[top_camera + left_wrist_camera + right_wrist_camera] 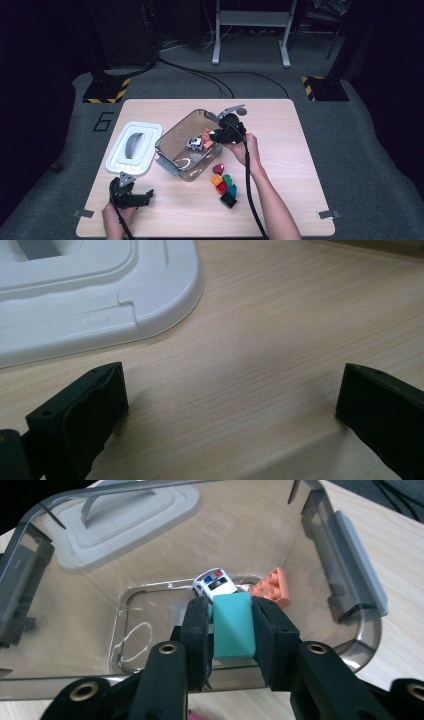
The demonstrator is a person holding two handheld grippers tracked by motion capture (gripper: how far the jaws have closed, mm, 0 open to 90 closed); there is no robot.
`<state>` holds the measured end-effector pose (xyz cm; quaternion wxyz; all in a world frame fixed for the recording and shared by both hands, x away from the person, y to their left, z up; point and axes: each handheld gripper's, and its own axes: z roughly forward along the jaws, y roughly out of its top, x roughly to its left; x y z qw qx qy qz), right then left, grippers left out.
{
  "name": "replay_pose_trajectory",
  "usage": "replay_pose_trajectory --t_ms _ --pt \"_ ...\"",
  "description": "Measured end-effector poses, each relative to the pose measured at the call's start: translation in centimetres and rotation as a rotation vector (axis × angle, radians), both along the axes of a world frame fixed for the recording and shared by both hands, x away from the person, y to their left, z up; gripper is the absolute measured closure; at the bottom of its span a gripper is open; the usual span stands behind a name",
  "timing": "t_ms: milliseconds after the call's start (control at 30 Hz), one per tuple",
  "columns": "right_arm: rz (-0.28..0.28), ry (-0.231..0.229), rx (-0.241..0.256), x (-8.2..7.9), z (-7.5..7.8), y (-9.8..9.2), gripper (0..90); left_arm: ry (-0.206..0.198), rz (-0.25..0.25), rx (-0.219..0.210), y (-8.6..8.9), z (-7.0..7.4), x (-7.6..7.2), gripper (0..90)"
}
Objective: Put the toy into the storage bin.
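Note:
A clear plastic container [172, 162] stands open mid-table, holding a small white police toy car [215, 582] and an orange brick [272, 587]. Over its far right side is my right gripper [231, 611], shut on a teal block [232, 630] held above the container's inside. From above, the right gripper [215, 135] reaches in over the rim, close to the car [195, 143]. The left gripper [148, 197] rests open near the table's front left corner. Its jaws [232, 385] stand wide apart over bare wood, close to the lid's corner.
The white lid [134, 146] with a grey handle lies left of the container; its corner [90, 295] is just ahead of the left jaws. A cluster of several coloured bricks [225, 185] sits on the table to the front right of the container.

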<state>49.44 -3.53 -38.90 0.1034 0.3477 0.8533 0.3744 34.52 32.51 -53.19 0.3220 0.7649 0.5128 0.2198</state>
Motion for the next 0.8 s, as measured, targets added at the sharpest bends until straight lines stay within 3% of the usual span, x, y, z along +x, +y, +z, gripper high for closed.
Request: replay_pose_trajectory --t_ms 133,533,800 --pt "-0.007 0.007 0.003 -0.3 0.0 -0.1 59.4 0.003 -0.003 0.001 0.0 0.0 0.0 0.0" --pt "-0.051 -0.044 0.062 -2.4 1.0 -1.9 27.0 0.000 -0.002 0.001 0.0 0.0 0.0 0.0" --pt "-0.071 -0.045 0.065 -4.2 -0.2 -4.0 17.4 0.000 -0.002 0.001 0.0 0.0 0.0 0.0"
